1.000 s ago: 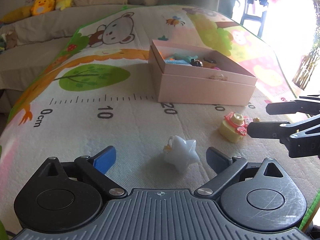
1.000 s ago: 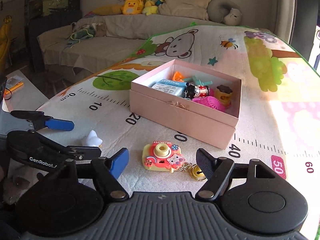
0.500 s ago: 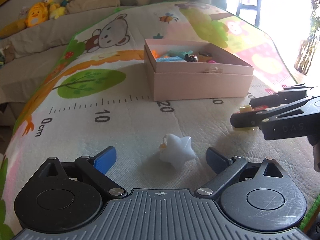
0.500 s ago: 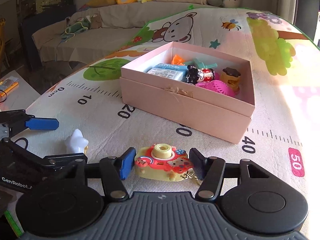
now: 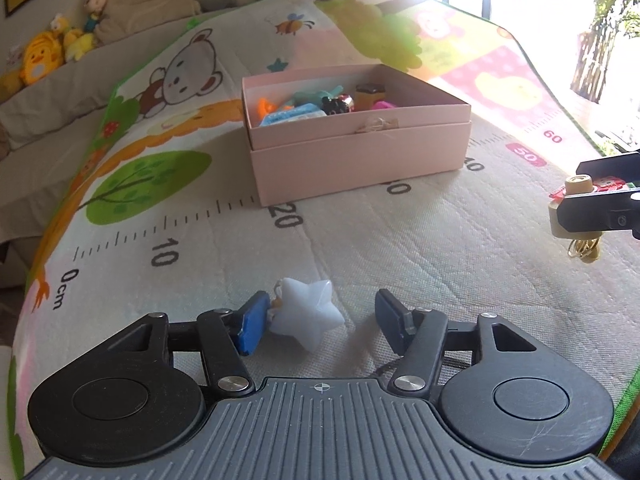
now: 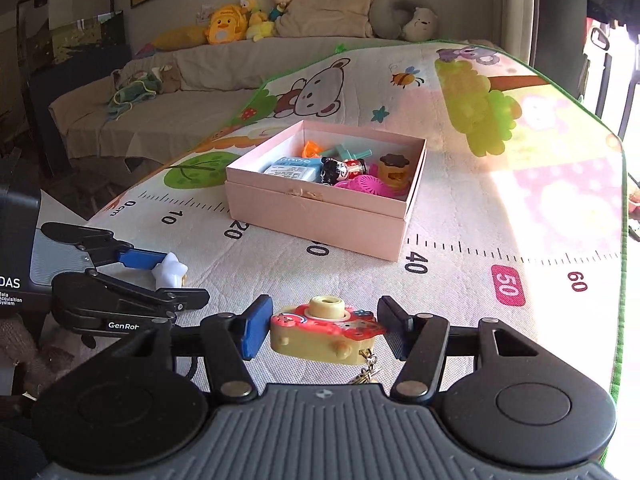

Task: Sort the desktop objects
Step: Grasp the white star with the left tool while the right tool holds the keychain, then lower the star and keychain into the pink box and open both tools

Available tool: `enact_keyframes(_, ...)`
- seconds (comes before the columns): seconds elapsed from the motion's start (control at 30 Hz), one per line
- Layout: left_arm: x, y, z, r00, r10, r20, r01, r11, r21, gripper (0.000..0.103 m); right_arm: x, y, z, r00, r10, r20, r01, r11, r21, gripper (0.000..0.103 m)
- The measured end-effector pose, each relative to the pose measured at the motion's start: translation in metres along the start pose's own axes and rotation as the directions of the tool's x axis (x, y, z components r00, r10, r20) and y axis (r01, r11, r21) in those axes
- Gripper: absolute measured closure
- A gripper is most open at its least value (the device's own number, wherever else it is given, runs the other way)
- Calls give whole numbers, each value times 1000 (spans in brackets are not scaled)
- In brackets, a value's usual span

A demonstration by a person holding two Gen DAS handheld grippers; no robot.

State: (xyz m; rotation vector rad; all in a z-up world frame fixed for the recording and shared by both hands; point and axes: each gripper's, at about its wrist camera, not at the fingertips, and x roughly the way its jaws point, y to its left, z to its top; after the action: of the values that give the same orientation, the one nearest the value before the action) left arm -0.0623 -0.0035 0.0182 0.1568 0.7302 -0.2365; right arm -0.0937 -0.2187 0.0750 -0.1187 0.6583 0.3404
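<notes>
Pale star (image 5: 306,319), bottom centre on the mat: the left tool (image 5: 316,320) is closing, only one pad touching (centre it first). Right tool (image 6: 323,327) grips the camera toy (image 6: 326,330); the box (image 6: 320,216) waits mid-frame.

Both cameras ride low behind their own fingers, tilted down across the mat (image 5: 400,248) toward the box (image 5: 356,148). The left view looks from nearer the box's left front corner, the right view (image 6: 320,208) from its front right. Both show the box, the sofa (image 6: 224,80) behind it, and each other's gripper.
</notes>
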Motion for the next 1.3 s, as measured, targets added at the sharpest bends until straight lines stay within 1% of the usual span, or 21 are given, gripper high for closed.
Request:
enact_keyframes(0.2, -4, -1, -1, 1000, 4, -9, -4, 1000, 2, 58, -4, 2, -5, 1000, -15, 11, 15, 1000, 9, 45)
enact_keyframes(0.33, -8, -3, -4, 1000, 5, -11, -5, 1000, 4, 58, -3, 5, -9, 1000, -17, 19, 17, 1000, 13, 45)
enact_keyframes(0.43, -12, -4, -8, 1000, -10, -13, 10, 1000, 5, 57, 1, 11, -16, 998, -52, 30, 52, 999, -16, 45)
enact_keyframes(0.5, -15, -4, -10, 1000, -20, -14, 20, 1000, 6, 56, 6, 16, -23, 997, -75, 22, 76, 996, -44, 45)
enact_keyframes(0.57, -18, -4, -12, 1000, -28, -13, 28, 1000, 9, 51, 8, 20, -32, 997, -78, 4, 78, 995, -57, 45)
enact_keyframes(0.6, -19, -4, -14, 1000, -29, -11, 29, 1000, 11, 48, 9, 20, -35, 997, -76, -5, 76, 995, -57, 47)
enact_keyframes(0.67, -20, -3, -16, 1000, -26, -7, 26, 1000, 15, 46, 7, 20, -41, 997, -78, -5, 77, 996, -50, 47)
enact_keyframes(0.7, -20, -3, -17, 1000, -25, -7, 25, 1000, 13, 43, 5, 19, -42, 997, -77, -4, 76, 996, -43, 47)
enact_keyframes(0.83, -16, -2, -14, 1000, -11, -7, 11, 1000, 12, 42, 1, 19, -47, 996, -86, -4, 85, 996, -36, 46)
enact_keyframes(0.87, -16, -3, -13, 1000, -10, -6, 10, 1000, 14, 42, 0, 19, -49, 996, -85, -7, 85, 996, -41, 45)
enact_keyframes(0.93, -15, -4, -12, 1000, -8, -3, 8, 1000, 18, 42, -2, 21, -53, 996, -92, -6, 92, 995, -47, 32)
enact_keyframes(1.03, -13, -4, -11, 1000, -8, -2, 8, 1000, 16, 42, -3, 17, -55, 995, -100, -8, 100, 994, -43, 30)
enact_keyframes(1.13, -11, -5, -9, 1000, -8, 1, 8, 1000, 19, 42, -1, 13, -55, 997, -77, -30, 77, 997, -29, 30)
enact_keyframes(1.2, -11, -5, -9, 1000, -11, 3, 11, 1000, 20, 44, 2, 11, -54, 998, -50, -49, 50, 999, -7, 30)
enact_keyframes(1.23, -11, -4, -10, 1000, -16, 4, 16, 1000, 21, 45, 4, 11, -54, 997, -43, -60, 43, 999, -4, 32)
enact_keyframes(1.27, -12, -5, -10, 1000, -20, 5, 20, 1000, 25, 49, 5, 12, -54, 997, -38, -71, 38, 999, -7, 37)
enact_keyframes(1.3, -13, -6, -10, 1000, -23, 6, 23, 999, 31, 56, 7, 13, -54, 996, -37, -83, 36, 999, -12, 45)
